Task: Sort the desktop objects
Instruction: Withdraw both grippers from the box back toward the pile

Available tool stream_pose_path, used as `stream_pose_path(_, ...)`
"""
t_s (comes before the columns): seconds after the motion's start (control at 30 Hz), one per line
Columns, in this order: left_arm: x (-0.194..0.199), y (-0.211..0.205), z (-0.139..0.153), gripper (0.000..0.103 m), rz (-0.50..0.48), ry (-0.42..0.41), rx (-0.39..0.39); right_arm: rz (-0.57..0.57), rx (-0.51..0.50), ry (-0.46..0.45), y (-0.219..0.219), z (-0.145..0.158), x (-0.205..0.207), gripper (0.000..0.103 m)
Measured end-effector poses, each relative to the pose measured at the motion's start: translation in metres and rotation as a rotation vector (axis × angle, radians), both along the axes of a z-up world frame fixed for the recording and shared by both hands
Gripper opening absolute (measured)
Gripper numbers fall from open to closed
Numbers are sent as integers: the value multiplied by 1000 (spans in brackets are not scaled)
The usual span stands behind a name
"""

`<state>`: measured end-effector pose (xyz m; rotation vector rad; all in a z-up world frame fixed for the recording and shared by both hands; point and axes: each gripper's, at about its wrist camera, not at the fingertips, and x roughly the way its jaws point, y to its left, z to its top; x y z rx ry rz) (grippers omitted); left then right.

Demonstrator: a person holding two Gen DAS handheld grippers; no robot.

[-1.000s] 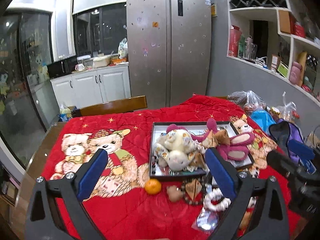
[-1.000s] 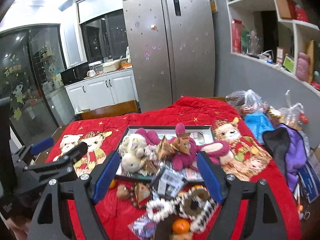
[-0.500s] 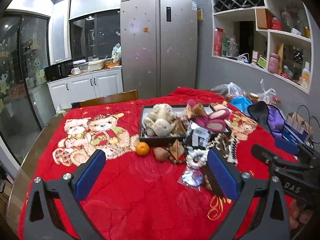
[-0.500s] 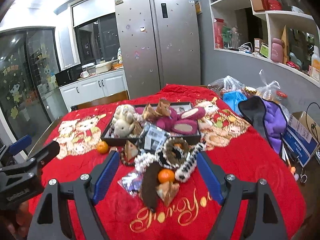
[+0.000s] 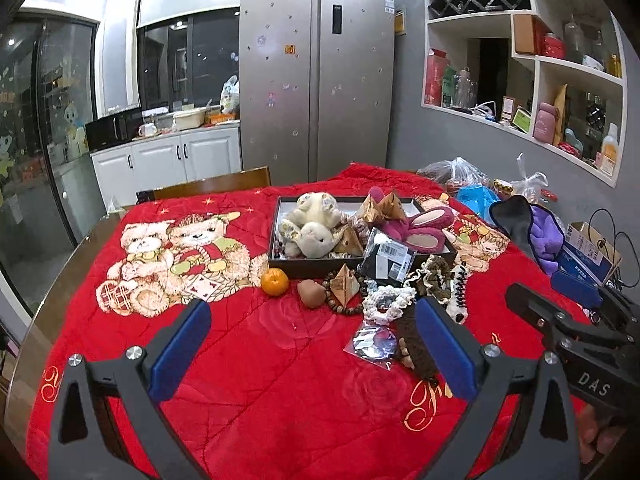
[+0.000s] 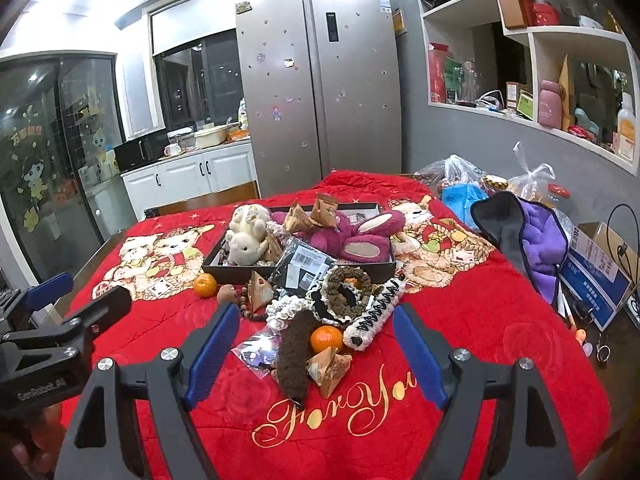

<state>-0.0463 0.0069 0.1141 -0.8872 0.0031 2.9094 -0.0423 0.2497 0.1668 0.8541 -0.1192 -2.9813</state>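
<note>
A dark box point(image 5: 316, 266) point(image 6: 224, 270) on the red blanket holds a cream plush point(image 5: 310, 228) point(image 6: 246, 240), a magenta plush point(image 5: 418, 228) point(image 6: 352, 236) and paper pyramids. In front of it lie a tangerine point(image 5: 274, 282) point(image 6: 205, 285), a brown stone point(image 5: 311, 293), a bead bracelet, a black packet point(image 5: 386, 260) point(image 6: 302, 266), crochet scrunchies point(image 6: 346, 292), a brown knit piece point(image 6: 294, 354), a second tangerine point(image 6: 326, 338) and a foil packet point(image 5: 374, 342). My left gripper point(image 5: 316, 344) and my right gripper point(image 6: 316, 350) hang open and empty above the near blanket.
A wooden chair point(image 5: 212, 186) stands at the far table edge. Plastic bags point(image 6: 460, 176), a purple and grey cloth point(image 6: 536, 240) and a blue-white carton point(image 6: 596, 276) crowd the right side. The fridge point(image 5: 316, 80) and white cabinets stand behind.
Both grippers have drawn back from the box toward the near table edge, so the pile looks smaller and more blanket shows. Both stayed open and empty.
</note>
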Motion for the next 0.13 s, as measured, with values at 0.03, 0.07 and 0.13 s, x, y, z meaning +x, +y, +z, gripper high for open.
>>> stream_pose_path(0.03, -1, -1, -1, 103, 5, -4, 0, 2, 1, -2, -1, 0, -1, 81)
stream_pose_path(0.07, -2, -2, -3, 103, 8, -7, -2, 5, 3, -3, -2, -1, -1, 81)
stream_pose_path(0.13, -4, -5, -4, 103, 15, -11, -2, 7, 2, -6, -2, -1, -2, 81)
